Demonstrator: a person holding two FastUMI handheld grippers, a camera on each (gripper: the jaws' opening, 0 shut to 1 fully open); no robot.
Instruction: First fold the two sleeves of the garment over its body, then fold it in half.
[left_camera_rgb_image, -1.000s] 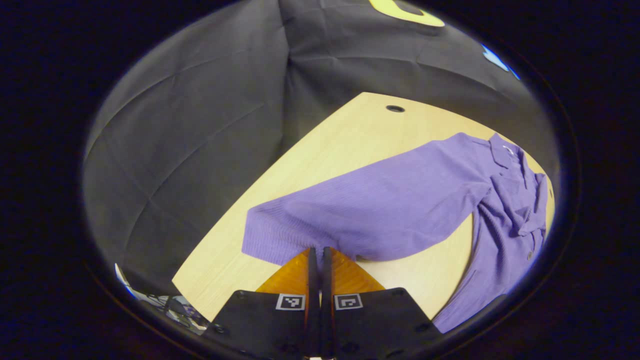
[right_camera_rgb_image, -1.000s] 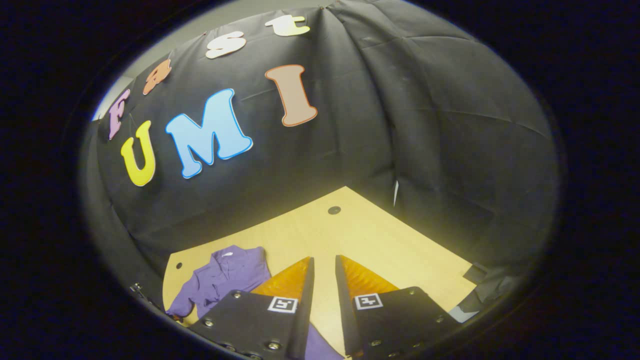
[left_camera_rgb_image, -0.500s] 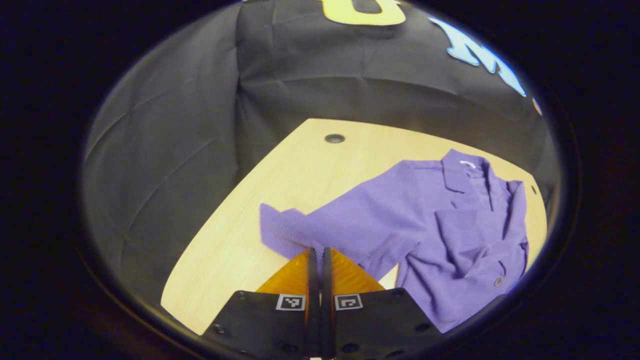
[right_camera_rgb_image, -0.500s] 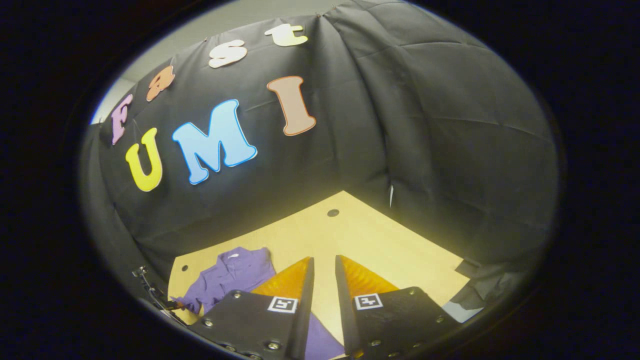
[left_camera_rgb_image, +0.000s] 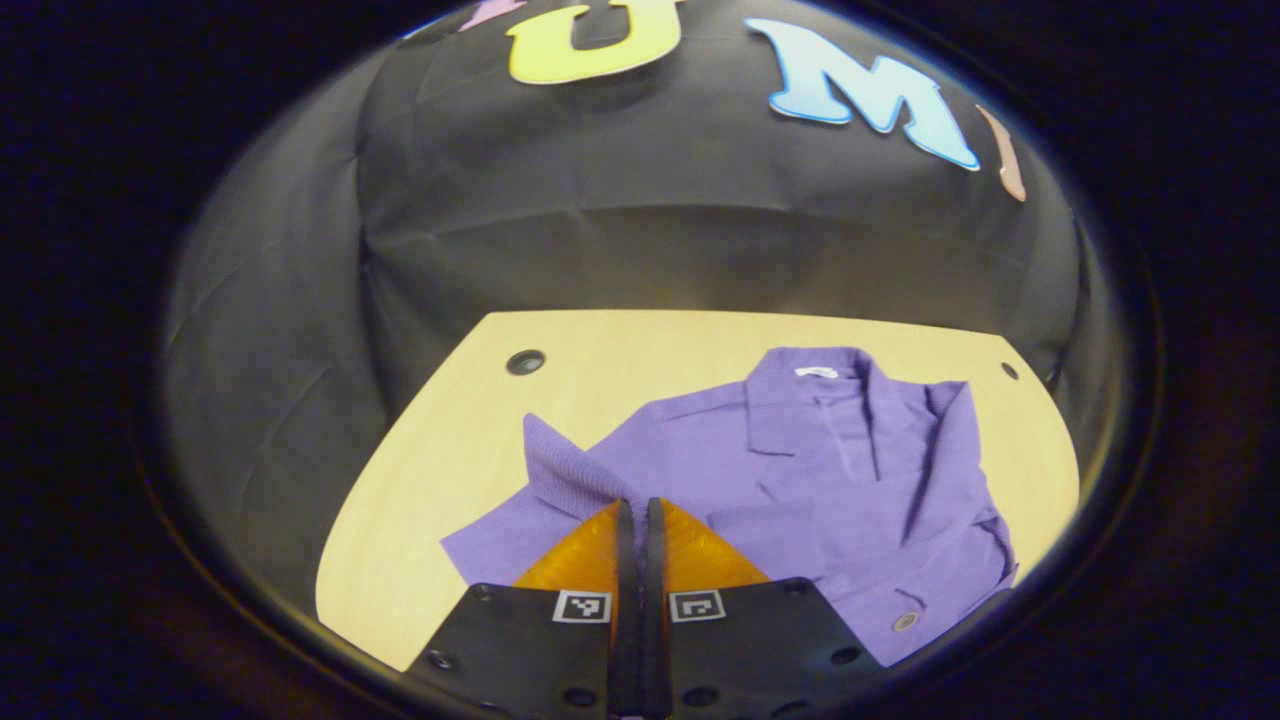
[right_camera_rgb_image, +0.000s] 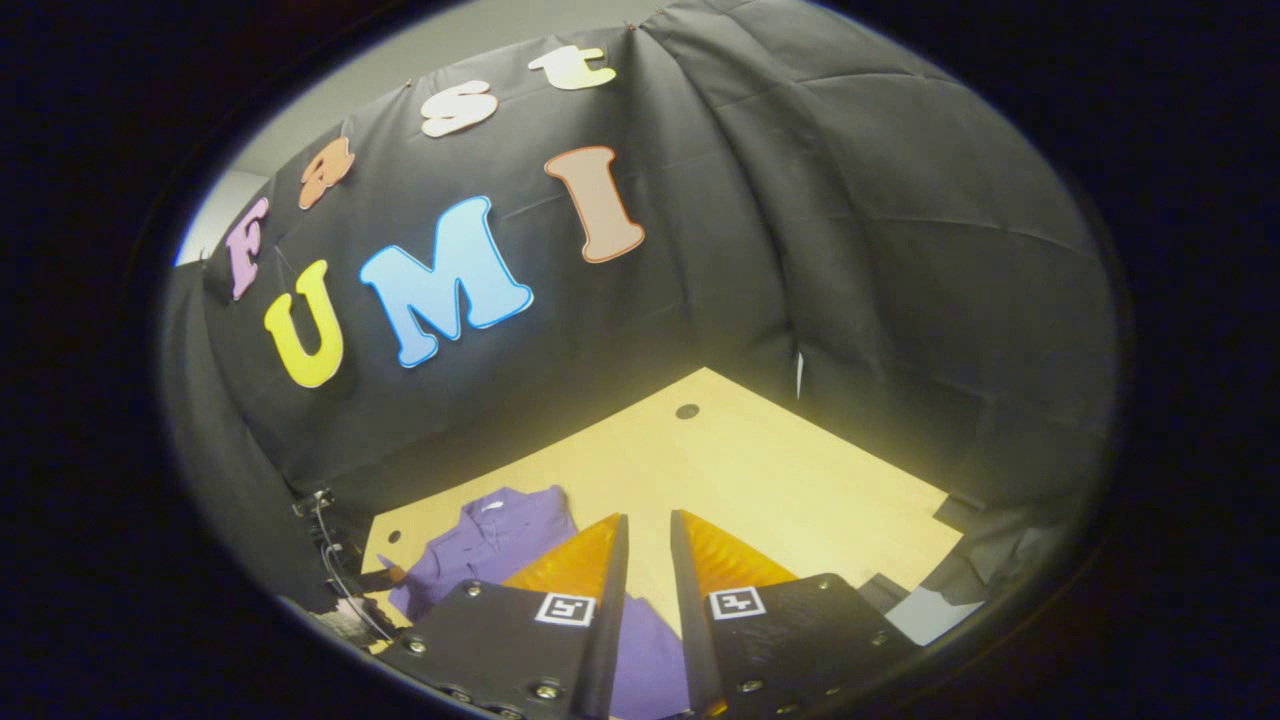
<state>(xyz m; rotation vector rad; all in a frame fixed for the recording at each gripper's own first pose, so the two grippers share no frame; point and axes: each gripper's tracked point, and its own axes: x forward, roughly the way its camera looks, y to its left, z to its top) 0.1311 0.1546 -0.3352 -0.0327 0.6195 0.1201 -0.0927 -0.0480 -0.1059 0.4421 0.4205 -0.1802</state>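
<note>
A purple collared garment (left_camera_rgb_image: 840, 470) lies on the light wooden table (left_camera_rgb_image: 430, 480), collar toward the booth wall. My left gripper (left_camera_rgb_image: 635, 508) is shut on its near sleeve (left_camera_rgb_image: 565, 475), whose cuff stands up just beyond the fingertips, over the garment's left side. The garment's right side is rumpled, with a strip of cloth lying over the body. In the right gripper view the garment (right_camera_rgb_image: 490, 540) sits at the lower left, partly behind my right gripper (right_camera_rgb_image: 645, 522), which is open with nothing between its fingers, above the table (right_camera_rgb_image: 780, 480).
The tabletop has a round hole (left_camera_rgb_image: 525, 361) at its far left and a small one (left_camera_rgb_image: 1008, 371) at far right; another hole (right_camera_rgb_image: 687, 411) lies near the far corner. Black cloth walls close the table in. Cables (right_camera_rgb_image: 335, 565) hang off its left edge.
My left gripper has carried the sleeve in from the outstretched side toward the garment's body, and its view has swung onto the whole garment. The right gripper has hardly moved and stays open.
</note>
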